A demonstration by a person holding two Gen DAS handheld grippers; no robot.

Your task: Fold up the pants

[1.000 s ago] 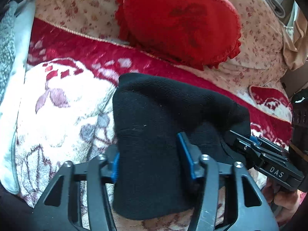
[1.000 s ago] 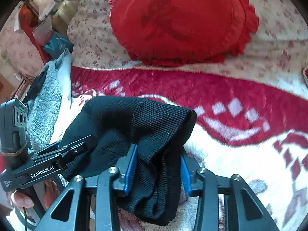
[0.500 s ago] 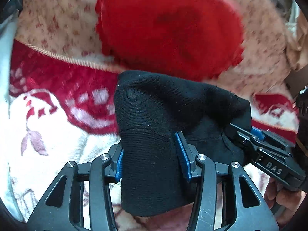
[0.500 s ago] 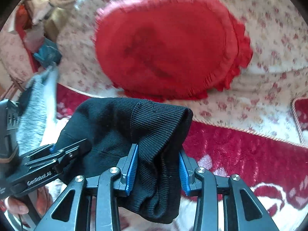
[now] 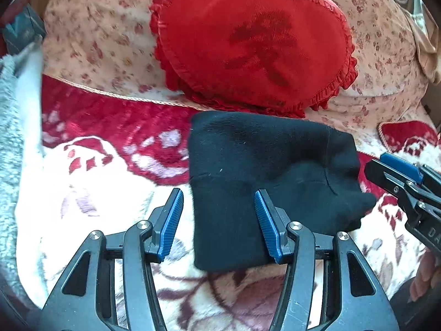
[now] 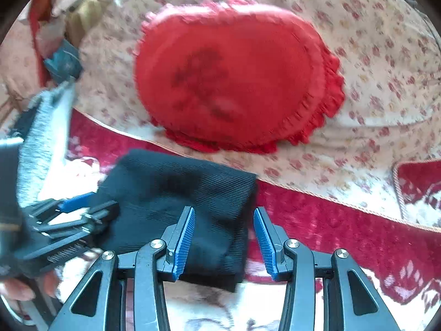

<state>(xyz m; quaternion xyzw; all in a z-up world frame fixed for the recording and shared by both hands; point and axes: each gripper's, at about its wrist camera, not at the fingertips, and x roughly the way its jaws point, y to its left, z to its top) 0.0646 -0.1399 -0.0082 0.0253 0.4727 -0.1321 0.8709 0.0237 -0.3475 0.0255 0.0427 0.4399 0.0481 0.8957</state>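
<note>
The folded black knit pants [image 5: 264, 176] are lying in a compact bundle on the plush red-and-white patterned blanket [image 5: 91, 187] that is covering the bed, just near of the red heart-shaped cushion with a ruffled edge [image 5: 253, 41]. That cushion is leaning against the pale floral-print bedding [image 5: 99, 47] at the far side.

The left tool [image 5: 219, 223] is hovering over the near left corner of the bundle, and its jaws have just been opening. Its right blue ribbed pad [image 5: 266, 223] is showing in front of the black fabric, while its left pad is standing clear over the blanket, so nothing is being squeezed and the pants are released.

The right tool [image 6: 224, 241] is hanging over the near right corner of the same bundle, and its jaws have likewise just been opening. In the right wrist view its left pad [image 6: 184, 240] is overlapping the ribbed cloth and its right pad is standing over the red part of the blanket, apart from the fabric, so it too is released.

A grey fleecy cloth [image 5: 11, 149] is lying along the left edge of the bed. A person's fingers [image 6: 19, 289] are showing at the lower left of the right wrist view, gripping the left tool's handle.
</note>
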